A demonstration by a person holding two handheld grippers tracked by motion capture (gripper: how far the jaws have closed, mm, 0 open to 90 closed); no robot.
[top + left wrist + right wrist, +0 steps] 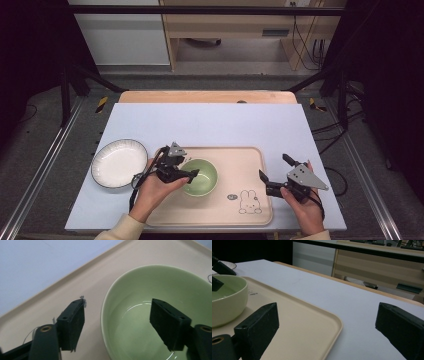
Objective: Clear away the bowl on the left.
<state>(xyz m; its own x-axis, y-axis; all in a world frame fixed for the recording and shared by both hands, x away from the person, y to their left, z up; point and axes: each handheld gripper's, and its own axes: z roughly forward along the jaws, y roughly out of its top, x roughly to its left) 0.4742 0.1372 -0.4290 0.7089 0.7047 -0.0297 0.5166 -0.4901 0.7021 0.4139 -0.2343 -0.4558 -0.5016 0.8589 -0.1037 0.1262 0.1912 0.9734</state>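
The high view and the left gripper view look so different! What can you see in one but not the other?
The high view alone has the white plate, the bunny drawing on the tray, both hands and the right gripper. The left gripper view alone gives a close look at two black jaws set astride the bowl's rim, one outside, one inside. Both share the green bowl, the beige tray and the left gripper.

The left hand (pixel 156 186) hides part of the green bowl's (pixel 204 175) rim.
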